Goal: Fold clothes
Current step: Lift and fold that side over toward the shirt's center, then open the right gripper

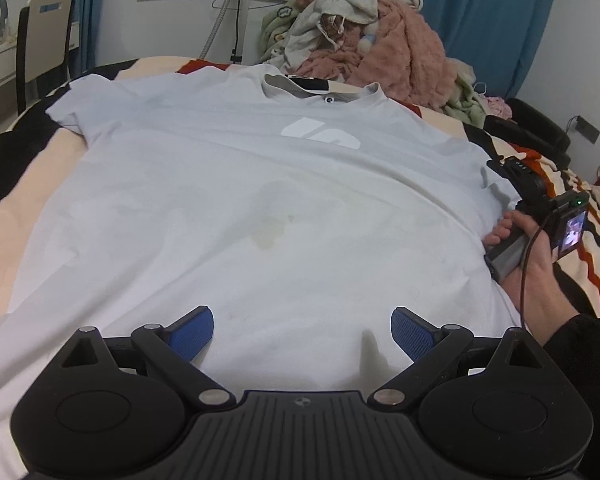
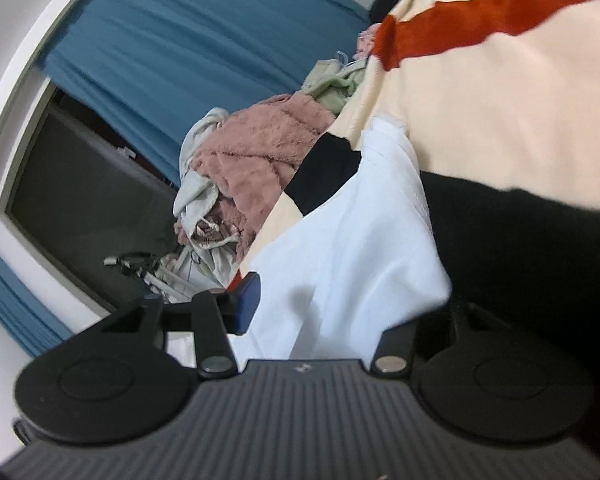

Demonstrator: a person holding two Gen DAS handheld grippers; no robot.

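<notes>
A light grey T-shirt with a white chest logo lies spread flat on the bed, collar at the far end. My left gripper is open, its blue pads hovering over the shirt's near hem. My right gripper is seen in the left wrist view at the shirt's right edge by the sleeve, held by a hand. In the right wrist view the gripper is rolled sideways with the white sleeve between its fingers; one blue pad shows, the other is hidden under cloth.
A striped cream, red and black blanket covers the bed. A pile of pink and green clothes sits at the far end. A chair stands at the left, blue curtains and a tripod behind.
</notes>
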